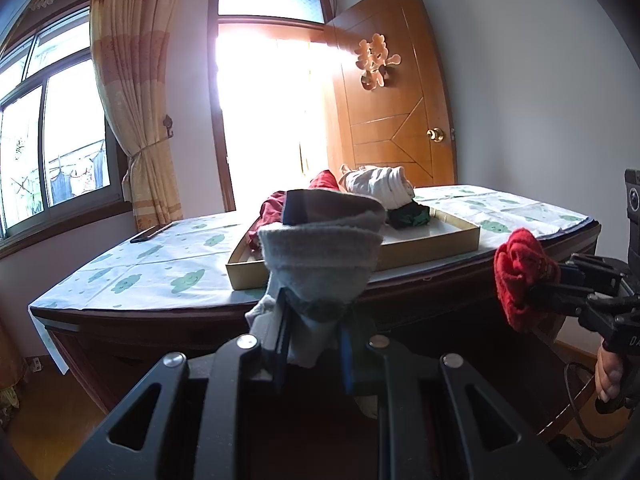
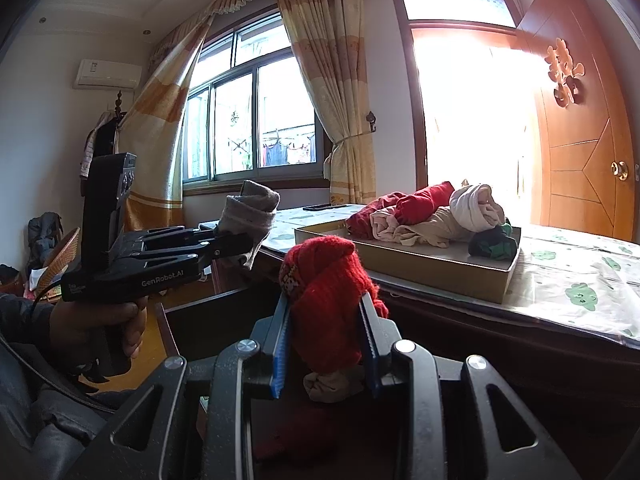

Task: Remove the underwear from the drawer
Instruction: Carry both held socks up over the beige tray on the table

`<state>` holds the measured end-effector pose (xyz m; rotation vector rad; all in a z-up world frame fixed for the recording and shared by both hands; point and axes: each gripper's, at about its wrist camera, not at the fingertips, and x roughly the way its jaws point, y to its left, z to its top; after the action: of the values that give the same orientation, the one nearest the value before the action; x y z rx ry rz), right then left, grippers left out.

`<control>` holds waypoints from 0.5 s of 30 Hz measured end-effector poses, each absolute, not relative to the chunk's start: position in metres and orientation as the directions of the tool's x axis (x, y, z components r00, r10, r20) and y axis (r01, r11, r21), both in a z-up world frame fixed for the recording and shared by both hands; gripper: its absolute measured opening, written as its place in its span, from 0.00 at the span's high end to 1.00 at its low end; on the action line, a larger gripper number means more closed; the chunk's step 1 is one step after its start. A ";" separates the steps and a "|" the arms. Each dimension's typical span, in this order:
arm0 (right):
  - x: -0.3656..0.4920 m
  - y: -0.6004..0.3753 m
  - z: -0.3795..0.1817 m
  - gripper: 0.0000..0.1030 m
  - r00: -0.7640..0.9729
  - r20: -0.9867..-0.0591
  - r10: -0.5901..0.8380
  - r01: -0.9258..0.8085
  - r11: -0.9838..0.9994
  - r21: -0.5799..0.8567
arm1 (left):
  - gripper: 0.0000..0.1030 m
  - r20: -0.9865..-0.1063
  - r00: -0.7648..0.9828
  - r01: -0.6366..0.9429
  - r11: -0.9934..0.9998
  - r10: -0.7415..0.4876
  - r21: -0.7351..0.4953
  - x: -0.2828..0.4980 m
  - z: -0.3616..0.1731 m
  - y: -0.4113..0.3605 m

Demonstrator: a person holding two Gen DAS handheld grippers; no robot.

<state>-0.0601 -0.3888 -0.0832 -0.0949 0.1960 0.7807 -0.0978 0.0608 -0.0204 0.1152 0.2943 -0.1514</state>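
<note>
Clothes (image 2: 432,216) in tray (image 2: 440,266) — on table (image 2: 568,280).

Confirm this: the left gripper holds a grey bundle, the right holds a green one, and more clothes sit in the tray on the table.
One slip: the right gripper holds a red bundle, not green, as the right wrist view shows. The left gripper does hold the grey bundle, and clothes sit in the tray.
</note>
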 end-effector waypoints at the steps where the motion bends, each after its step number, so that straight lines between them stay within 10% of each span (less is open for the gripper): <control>1: -0.060 -0.389 -0.083 0.68 0.693 -0.210 0.690 -0.707 0.707 -0.011 | 0.82 -0.297 0.946 0.166 0.982 -0.132 0.091 -0.097 -0.020 0.061; 15: -0.054 -0.392 -0.071 0.68 0.702 -0.223 0.676 -0.693 0.721 0.001 | 0.82 -0.317 0.937 0.188 0.977 -0.147 0.104 -0.082 -0.006 0.048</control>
<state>-0.0543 -0.3916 -0.0707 -0.0852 0.2140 0.7630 -0.0819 0.0476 -0.0059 0.1339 0.3129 -0.1719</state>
